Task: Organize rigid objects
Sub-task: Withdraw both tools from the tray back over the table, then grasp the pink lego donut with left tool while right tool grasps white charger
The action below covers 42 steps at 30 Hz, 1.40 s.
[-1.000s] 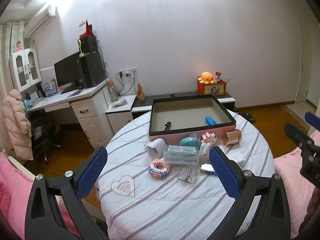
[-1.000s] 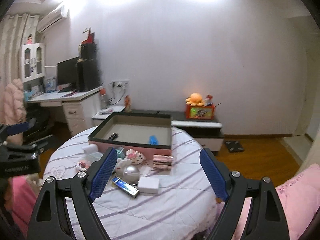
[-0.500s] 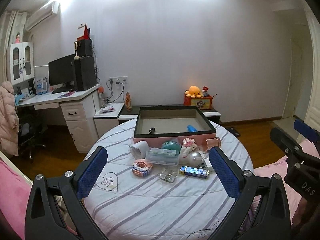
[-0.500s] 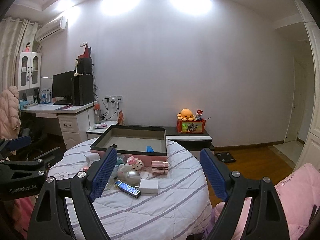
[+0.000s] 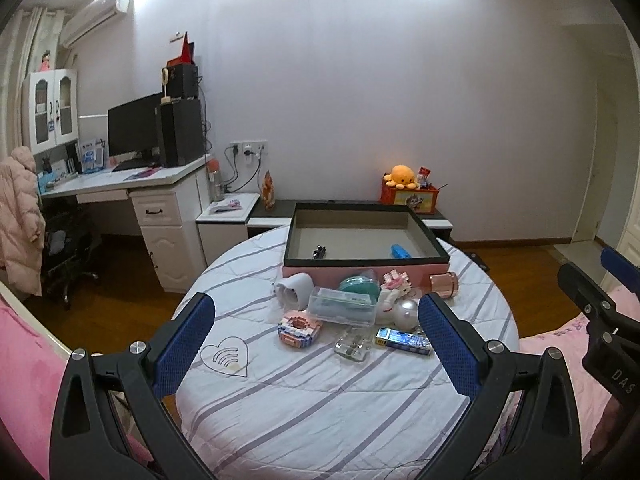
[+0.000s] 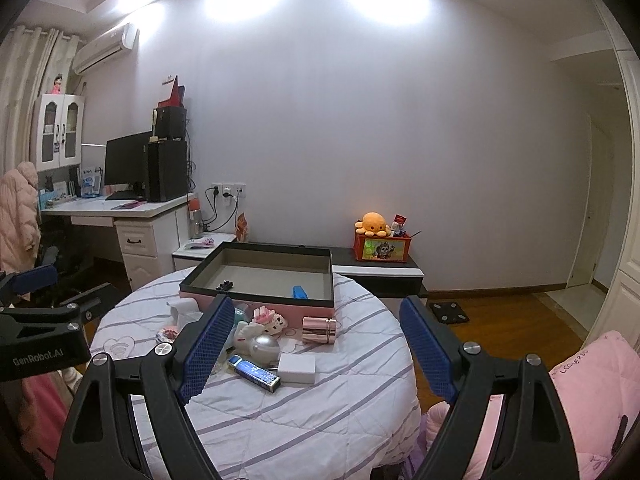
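A pink box with a black rim (image 5: 366,258) (image 6: 256,300) stands at the far side of the round striped table (image 5: 320,392); a blue item (image 5: 400,251) and a small dark item (image 5: 319,253) lie inside it. In front of it sit a clear plastic case (image 5: 343,305), a brick-built ring (image 5: 299,328), a rose-gold cylinder (image 6: 319,330), a silver ball (image 6: 264,347), a blue pack (image 6: 254,372) and a white block (image 6: 297,368). My left gripper (image 5: 316,344) is open, back from the pile. My right gripper (image 6: 316,348) is open too, holding nothing.
A clear heart-shaped piece (image 5: 225,357) lies at the table's left. A white desk with a monitor (image 5: 132,132) stands left, a low cabinet with an orange plush (image 5: 402,176) behind the table. Pink bedding (image 6: 592,384) flanks the table on the right.
Both views have pulled back and levelled out: the table and its objects now look smaller and farther away. Both grippers stay open.
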Motion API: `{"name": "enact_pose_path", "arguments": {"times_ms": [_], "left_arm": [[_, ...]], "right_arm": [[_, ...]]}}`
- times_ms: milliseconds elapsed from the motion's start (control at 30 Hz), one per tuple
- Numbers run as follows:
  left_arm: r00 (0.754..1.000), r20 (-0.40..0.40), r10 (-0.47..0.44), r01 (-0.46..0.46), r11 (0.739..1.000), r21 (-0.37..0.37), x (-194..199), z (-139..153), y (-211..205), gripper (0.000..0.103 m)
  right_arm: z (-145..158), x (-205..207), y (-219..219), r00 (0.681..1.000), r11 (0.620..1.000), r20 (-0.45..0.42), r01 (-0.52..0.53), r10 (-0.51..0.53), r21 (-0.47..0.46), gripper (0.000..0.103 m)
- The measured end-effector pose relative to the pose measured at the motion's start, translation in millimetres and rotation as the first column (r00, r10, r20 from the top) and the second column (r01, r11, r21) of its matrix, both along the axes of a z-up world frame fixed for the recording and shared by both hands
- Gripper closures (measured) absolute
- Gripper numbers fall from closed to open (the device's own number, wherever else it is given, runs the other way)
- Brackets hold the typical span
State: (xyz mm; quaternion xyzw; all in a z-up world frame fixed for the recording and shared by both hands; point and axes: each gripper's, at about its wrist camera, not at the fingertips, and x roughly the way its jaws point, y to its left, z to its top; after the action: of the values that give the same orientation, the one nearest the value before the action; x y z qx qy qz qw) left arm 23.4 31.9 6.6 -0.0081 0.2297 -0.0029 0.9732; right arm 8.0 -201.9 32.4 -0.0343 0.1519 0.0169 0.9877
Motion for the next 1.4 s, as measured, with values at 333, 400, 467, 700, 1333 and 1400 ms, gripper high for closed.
{"name": "enact_pose_path", "arguments": {"times_ms": [333, 400, 467, 700, 1333, 1400], "left_arm": [[0.991, -0.130, 0.019, -0.016, 1.000, 0.026, 43, -29, 6, 0.000], [0.981, -0.187, 0.046, -0.039, 0.998, 0.042, 60, -44, 10, 0.000], [0.962, -0.263, 0.073, -0.057, 0.996, 0.067, 80, -62, 15, 0.000], [0.901, -0.412, 0.134, -0.105, 0.990, 0.093, 128, -107, 30, 0.000], [0.821, -0.567, 0.073, -0.063, 0.997, 0.036, 187, -159, 38, 0.000], [0.825, -0.562, 0.067, -0.061, 0.998, 0.029, 190, -159, 37, 0.000]], "right_arm": [[-20, 41, -5, 0.993, 1.000, -0.119, 0.011, -0.012, -0.009, 0.017], [-32, 59, -6, 0.985, 1.000, -0.175, 0.012, -0.014, -0.015, 0.017], [-46, 77, -7, 0.973, 1.000, -0.229, 0.014, -0.020, -0.026, 0.017], [-100, 143, -14, 0.902, 0.999, -0.428, 0.053, -0.052, -0.009, 0.017], [-152, 192, 13, 0.806, 1.000, -0.592, 0.001, -0.005, -0.007, 0.016], [-153, 193, 8, 0.800, 1.000, -0.600, 0.001, 0.016, 0.028, 0.017]]}}
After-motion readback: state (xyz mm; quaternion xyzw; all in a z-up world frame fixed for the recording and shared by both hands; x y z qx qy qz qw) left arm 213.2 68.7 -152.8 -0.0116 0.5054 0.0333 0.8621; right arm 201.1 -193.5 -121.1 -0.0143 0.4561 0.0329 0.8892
